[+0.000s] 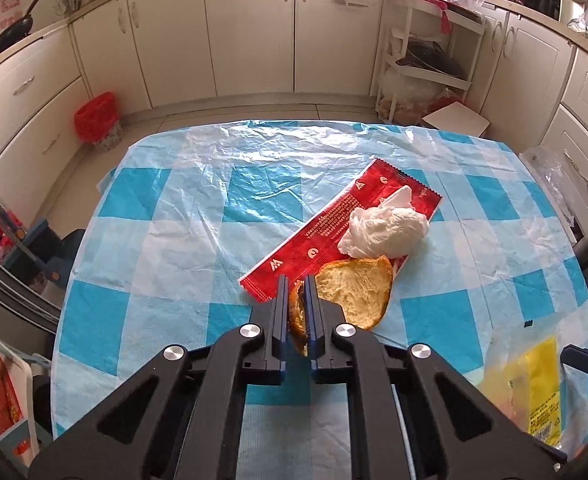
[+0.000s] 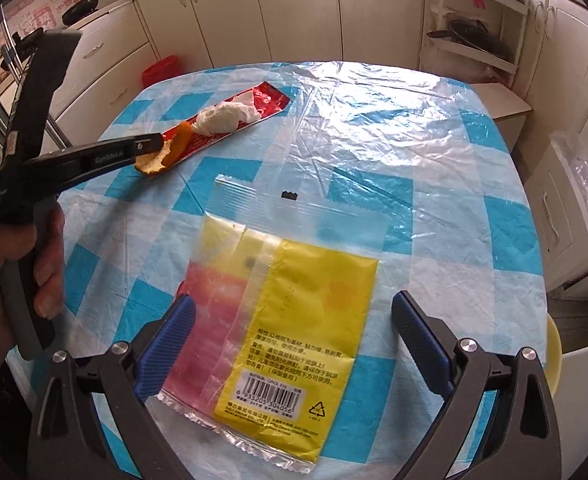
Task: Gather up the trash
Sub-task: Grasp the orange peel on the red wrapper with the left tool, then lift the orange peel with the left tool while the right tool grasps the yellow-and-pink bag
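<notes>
Left gripper [image 1: 298,304]: jaws pinched together on the crusty edge of the bread slice [image 1: 358,292]. Rest of the slice sticking out to the right of the jaws, flat side facing up, partly lying over the red wrapper [image 1: 326,224]. From the right wrist view, bread edge bent upward at the jaw tips and looking lifted a little off the wrapper, though hard to be sure. Hand [image 2: 41,264] wrapped around the left gripper's handle near the left edge of the worktop [image 1: 153,208].

Red wrapper lying long and thin, slanted from the bread up toward the far right corner of the worktop. Crumpled white tissue [image 1: 382,230] sitting on top of the wrapper, touching the far side of the bread.

Right gripper [image 2: 294,344]: jaws wide apart, nothing pinched. Yellow and pink plastic packet [image 2: 277,312] lying flat right between and under these jaws, at the near edge of the worktop, long side running away from the jaws toward the middle. Small black scrap [image 2: 289,195] just past the packet's clear top.

Likely next: bread to be carried off first, since already gripped. Red-lined bin [image 1: 97,122] on the floor beyond the far left corner, so left side nearer to it. Packet nearest the right jaws, a short drop straight down. Flat and slippery, so maybe hard to pinch.
</notes>
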A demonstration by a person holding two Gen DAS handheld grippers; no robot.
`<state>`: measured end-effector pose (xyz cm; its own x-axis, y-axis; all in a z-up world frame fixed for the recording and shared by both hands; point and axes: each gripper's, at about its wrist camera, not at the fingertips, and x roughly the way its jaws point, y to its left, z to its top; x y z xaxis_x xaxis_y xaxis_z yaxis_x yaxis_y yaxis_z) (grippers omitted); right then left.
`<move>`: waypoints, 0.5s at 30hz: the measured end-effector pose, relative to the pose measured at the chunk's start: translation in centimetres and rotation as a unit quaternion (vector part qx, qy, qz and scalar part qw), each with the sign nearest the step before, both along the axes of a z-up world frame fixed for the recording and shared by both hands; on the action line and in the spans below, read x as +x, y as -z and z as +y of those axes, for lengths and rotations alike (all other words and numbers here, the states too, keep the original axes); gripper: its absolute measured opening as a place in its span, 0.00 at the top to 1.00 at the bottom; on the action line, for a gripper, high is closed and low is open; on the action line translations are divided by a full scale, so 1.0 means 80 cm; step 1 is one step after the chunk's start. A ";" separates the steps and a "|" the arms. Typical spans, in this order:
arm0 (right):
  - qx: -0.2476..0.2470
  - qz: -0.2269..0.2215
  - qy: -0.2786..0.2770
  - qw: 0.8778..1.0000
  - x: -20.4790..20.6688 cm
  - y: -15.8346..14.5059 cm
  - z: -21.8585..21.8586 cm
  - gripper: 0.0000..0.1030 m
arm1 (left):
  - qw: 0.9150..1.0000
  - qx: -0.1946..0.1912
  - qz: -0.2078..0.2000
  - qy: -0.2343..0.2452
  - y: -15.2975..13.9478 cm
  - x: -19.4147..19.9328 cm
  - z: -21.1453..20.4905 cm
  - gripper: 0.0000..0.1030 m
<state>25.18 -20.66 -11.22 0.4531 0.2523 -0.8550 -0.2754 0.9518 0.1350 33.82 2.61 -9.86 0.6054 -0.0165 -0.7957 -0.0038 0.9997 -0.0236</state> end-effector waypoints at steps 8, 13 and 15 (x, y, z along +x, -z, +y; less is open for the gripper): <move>-0.028 -0.011 -0.020 0.999 -0.003 0.004 0.045 0.07 | 0.999 -0.046 0.017 -0.021 -0.021 -0.073 0.032 0.94; -0.059 -0.031 -0.047 0.997 -0.012 0.010 0.065 0.07 | 0.995 -0.073 0.043 -0.045 -0.010 -0.124 0.057 0.94; -0.057 -0.034 -0.059 0.996 -0.016 0.011 0.066 0.07 | 0.994 -0.078 0.054 -0.053 -0.001 -0.139 0.060 0.94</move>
